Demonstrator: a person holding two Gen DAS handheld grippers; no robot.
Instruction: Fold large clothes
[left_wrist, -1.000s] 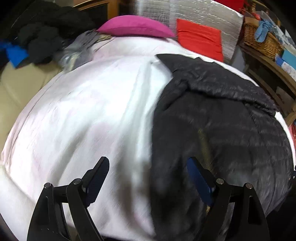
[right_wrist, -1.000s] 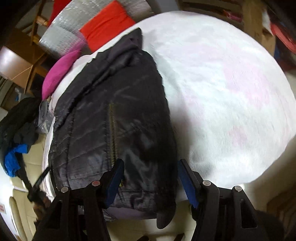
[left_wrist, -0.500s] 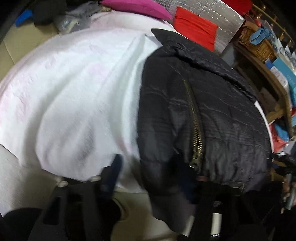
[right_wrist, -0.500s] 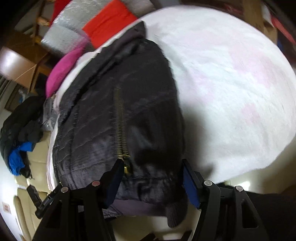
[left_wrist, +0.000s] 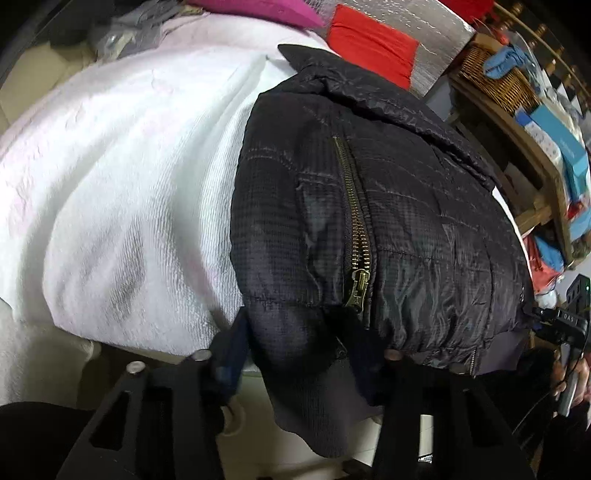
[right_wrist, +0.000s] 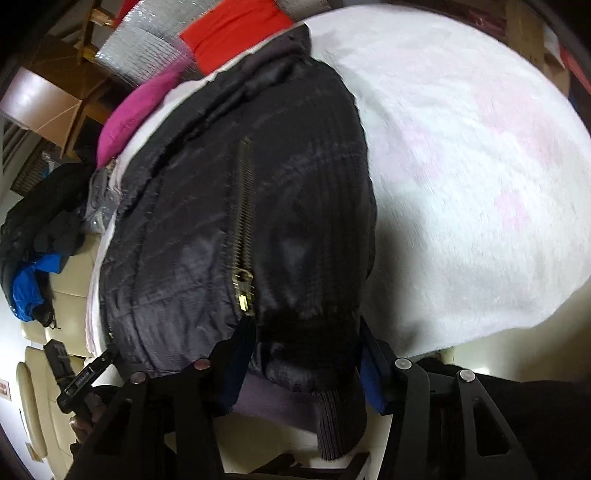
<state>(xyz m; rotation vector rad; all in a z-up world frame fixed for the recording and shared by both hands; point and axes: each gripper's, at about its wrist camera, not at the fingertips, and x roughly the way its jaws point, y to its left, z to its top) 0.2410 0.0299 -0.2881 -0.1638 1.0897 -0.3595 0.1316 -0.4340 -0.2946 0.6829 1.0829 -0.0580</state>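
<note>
Both grippers, L clenched & R closing, pinch quilted black jacket hem w/ brass zip.

One black quilted jacket lies on one white blanket, and one brass zipper runs down the jacket with a single pull near the hem. Two grippers work the near edge, the left gripper and the right gripper, each with two fingers. At the far end sit one magenta pillow, one red cushion and one silver padded sheet. On the far right stands one wicker basket; on the far left, one heap of dark clothes with one blue garment.
</note>
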